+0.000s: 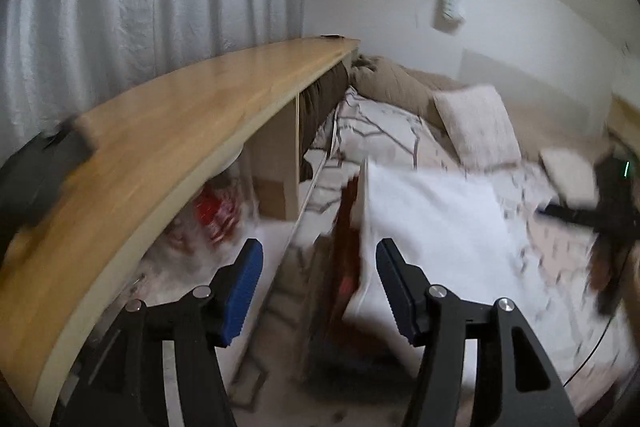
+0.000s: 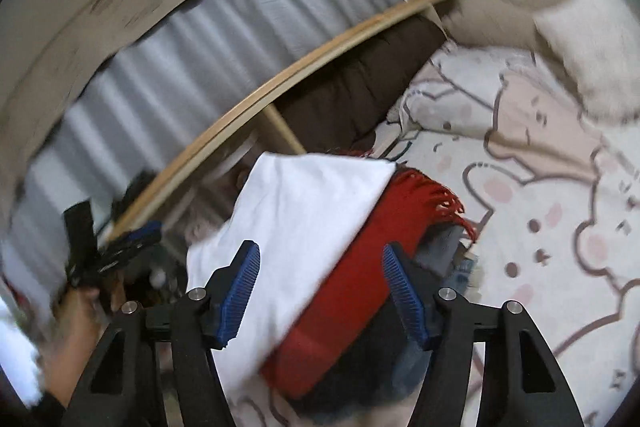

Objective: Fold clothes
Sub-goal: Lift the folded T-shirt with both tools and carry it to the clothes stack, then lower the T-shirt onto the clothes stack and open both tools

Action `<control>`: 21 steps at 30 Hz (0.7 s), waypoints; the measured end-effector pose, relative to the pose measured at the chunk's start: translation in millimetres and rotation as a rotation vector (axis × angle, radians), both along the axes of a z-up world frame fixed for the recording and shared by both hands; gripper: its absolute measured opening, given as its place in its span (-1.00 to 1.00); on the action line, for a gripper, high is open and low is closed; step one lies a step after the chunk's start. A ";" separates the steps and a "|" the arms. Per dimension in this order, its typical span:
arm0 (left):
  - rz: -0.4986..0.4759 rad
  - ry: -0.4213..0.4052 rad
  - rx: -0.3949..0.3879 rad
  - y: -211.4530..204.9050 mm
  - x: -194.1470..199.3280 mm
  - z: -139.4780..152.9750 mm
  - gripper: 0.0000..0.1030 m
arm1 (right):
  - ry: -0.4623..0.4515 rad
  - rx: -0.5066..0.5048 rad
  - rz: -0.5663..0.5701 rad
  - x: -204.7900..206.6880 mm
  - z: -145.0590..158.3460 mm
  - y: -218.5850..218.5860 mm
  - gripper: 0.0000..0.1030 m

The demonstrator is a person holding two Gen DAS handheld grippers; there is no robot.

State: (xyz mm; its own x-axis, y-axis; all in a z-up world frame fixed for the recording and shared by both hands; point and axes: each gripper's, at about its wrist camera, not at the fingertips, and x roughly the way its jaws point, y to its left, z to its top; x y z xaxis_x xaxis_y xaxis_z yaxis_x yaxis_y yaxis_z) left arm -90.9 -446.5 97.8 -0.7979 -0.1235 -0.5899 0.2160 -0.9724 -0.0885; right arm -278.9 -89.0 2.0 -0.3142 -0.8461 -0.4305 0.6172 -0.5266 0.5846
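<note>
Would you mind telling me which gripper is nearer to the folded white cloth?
Right. The right gripper hangs open just over the folded white cloth; the left gripper is open beside its edge, over the gap by the wooden shelf.

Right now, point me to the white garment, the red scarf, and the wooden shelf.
white garment [image 2: 304, 219], right wrist view, middle of the folded top face.
red scarf [image 2: 360, 291], right wrist view, flat folded body.
wooden shelf [image 1: 168, 131], left wrist view, top board.

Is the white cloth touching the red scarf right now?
Touching. In the right wrist view the white cloth lies directly on the red scarf, overlapping its upper edge with no gap showing.
</note>
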 end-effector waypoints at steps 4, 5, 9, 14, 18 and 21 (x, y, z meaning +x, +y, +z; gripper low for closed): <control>0.059 -0.049 0.108 -0.8 -62.9 -2.2 0.14 | -0.125 -0.022 -0.017 -33.9 -20.5 -28.9 0.23; 0.071 -0.080 0.117 1.4 -78.0 -10.0 0.14 | -0.146 -0.012 -0.016 -38.1 -26.2 -36.0 0.23; 0.111 -0.197 0.145 8.0 -124.7 -42.5 0.14 | -0.194 0.022 -0.028 -52.3 -41.5 -58.6 0.06; 0.165 -0.308 0.181 6.9 -152.0 -78.3 0.14 | -0.163 -0.012 0.064 -59.4 -28.9 -78.3 -0.62; 0.180 -0.257 0.269 -1.4 -164.2 -75.0 0.14 | -0.067 -0.010 0.061 -59.4 -5.0 -80.7 -0.78; 0.148 -0.225 0.232 10.7 -176.8 -68.3 0.14 | -0.031 -0.047 0.022 -61.9 3.0 -67.8 -0.79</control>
State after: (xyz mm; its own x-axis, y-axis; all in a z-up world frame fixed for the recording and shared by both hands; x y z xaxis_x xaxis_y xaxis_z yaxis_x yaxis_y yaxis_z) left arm -267.6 -435.8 29.5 -0.6281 -0.0701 -0.7750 0.3925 -0.8885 -0.2377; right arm -340.8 -156.8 5.0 -0.2822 -0.8724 -0.3991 0.6099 -0.4843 0.6273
